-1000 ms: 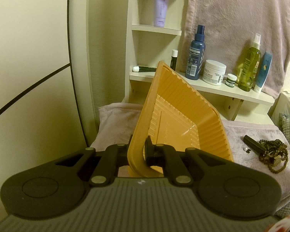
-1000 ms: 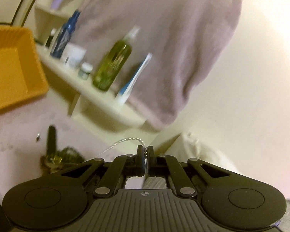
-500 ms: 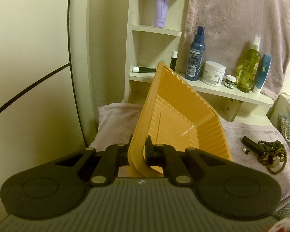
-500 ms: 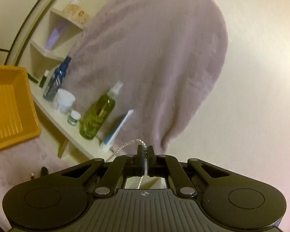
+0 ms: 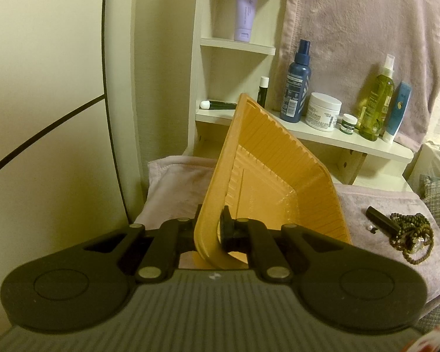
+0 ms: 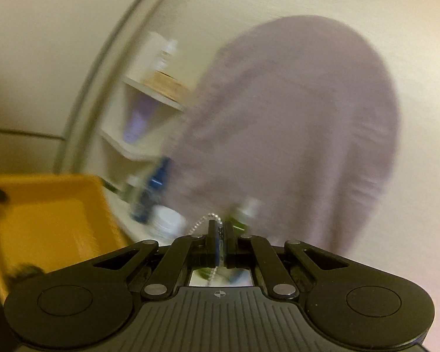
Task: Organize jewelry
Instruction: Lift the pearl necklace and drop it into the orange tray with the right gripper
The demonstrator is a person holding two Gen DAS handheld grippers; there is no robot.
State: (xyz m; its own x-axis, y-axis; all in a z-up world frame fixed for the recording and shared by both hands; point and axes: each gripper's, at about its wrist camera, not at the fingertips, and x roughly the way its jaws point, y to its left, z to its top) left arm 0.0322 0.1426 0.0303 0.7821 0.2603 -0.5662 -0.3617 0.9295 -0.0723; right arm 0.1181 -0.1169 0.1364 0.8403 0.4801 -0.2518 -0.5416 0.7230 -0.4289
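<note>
A mauve towel hangs across the upper right of the left wrist view, behind a cream shelf unit that runs through the middle of the frame. A second towel covers the flat surface in the lower half. None of the label print on the shelf items can be read: the text on the blue spray bottle, the white jar, the green spray bottle, the blue tube and the lilac tube at top centre is too small to make out.

The orange tray sits tilted in the centre of that view, one corner raised toward the shelf. The left gripper is closed to a narrow gap, pinching the tray's near rim between its fingers. At the lower right, on the towel, a heap of dark beaded jewelry lies touching a black stick-shaped piece, with a tiny white bead just beside them.

The right wrist view is motion-blurred. The orange tray fills its lower left. At bottom centre the right gripper is pressed almost together, clamping a thin silver bead chain, which loops out to the left above the fingertips and also hangs down behind them.
</note>
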